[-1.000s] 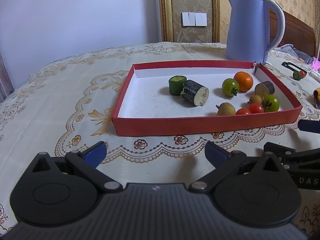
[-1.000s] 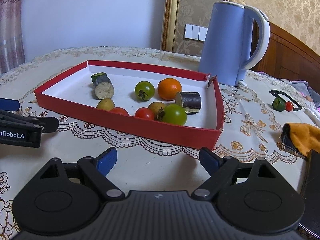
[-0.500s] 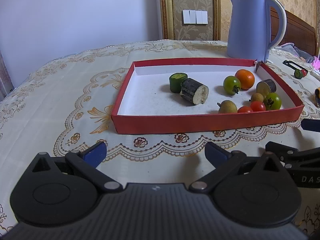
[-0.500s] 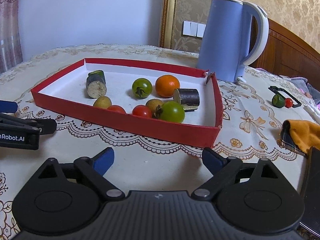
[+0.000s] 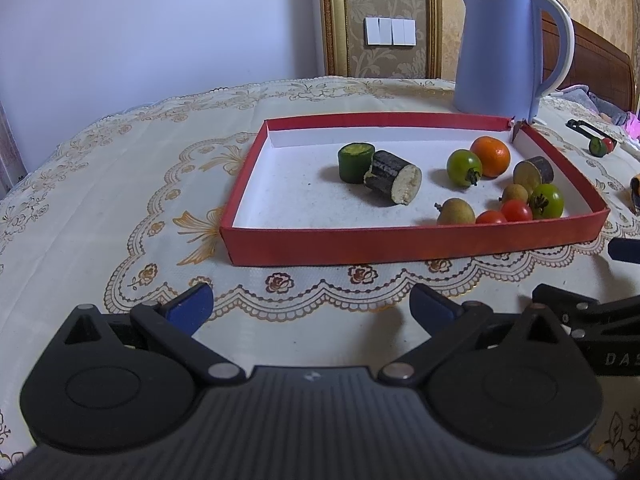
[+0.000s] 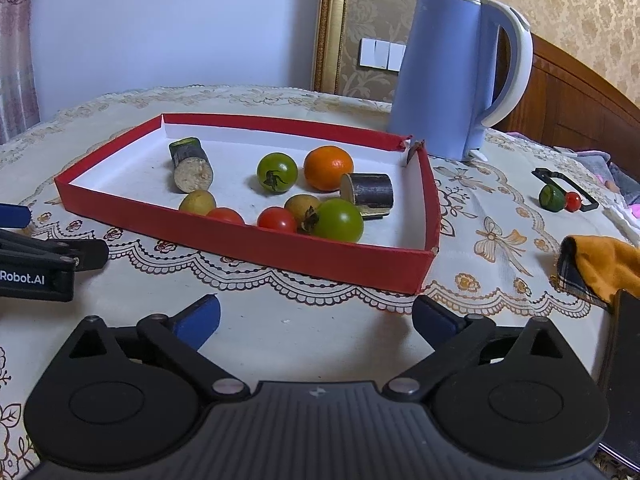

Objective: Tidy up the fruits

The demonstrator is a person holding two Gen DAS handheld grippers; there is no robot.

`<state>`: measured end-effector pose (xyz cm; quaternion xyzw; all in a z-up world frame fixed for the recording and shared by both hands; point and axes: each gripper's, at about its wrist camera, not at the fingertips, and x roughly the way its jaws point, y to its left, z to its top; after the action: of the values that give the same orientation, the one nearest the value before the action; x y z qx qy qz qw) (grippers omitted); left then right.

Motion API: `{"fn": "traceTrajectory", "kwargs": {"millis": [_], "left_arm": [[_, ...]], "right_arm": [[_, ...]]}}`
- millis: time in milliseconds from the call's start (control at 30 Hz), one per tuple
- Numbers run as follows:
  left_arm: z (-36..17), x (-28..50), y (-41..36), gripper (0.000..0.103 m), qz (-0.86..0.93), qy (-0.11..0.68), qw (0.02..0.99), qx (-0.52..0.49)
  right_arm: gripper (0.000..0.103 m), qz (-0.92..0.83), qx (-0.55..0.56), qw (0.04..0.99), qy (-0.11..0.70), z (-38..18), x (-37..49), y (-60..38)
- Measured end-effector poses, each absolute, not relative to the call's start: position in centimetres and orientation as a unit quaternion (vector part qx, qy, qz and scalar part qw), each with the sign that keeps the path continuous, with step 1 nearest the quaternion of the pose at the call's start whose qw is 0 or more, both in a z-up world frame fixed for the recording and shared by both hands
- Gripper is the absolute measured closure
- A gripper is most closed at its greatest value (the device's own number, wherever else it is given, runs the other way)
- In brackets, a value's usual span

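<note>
A red tray (image 5: 400,240) (image 6: 248,240) lies on the tablecloth. It holds an orange (image 5: 490,156) (image 6: 328,168), green tomatoes (image 5: 464,167) (image 6: 339,220), red cherry tomatoes (image 5: 516,211) (image 6: 277,220), brown longans (image 5: 456,212) (image 6: 197,202), a cucumber piece (image 5: 355,161) and dark eggplant pieces (image 5: 393,176) (image 6: 368,190). My left gripper (image 5: 308,304) is open and empty in front of the tray. My right gripper (image 6: 316,314) is open and empty in front of the tray's near right corner.
A blue kettle (image 5: 504,48) (image 6: 452,76) stands behind the tray. At the far right lie a green piece (image 6: 551,197), a red cherry tomato (image 6: 573,201), a black frame and an orange cloth (image 6: 604,264). A dark object (image 6: 624,380) sits at the right edge.
Both grippers have drawn back a little from the tray and tilted up slightly. Both stay open and empty. The fruits have not moved.
</note>
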<state>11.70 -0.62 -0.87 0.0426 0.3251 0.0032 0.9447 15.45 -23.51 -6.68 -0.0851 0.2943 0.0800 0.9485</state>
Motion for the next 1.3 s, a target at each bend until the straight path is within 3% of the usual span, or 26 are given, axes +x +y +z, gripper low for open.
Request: {"fn": "traceTrajectory", "kwargs": {"millis": [1300], "left_arm": [[-1.0,12.2,0.2,0.0,0.006,0.34,0.94,0.028]], "right_arm": [[0.0,0.091,-0.054,0.945,0.309,-6.8,15.9,-24.4]]}}
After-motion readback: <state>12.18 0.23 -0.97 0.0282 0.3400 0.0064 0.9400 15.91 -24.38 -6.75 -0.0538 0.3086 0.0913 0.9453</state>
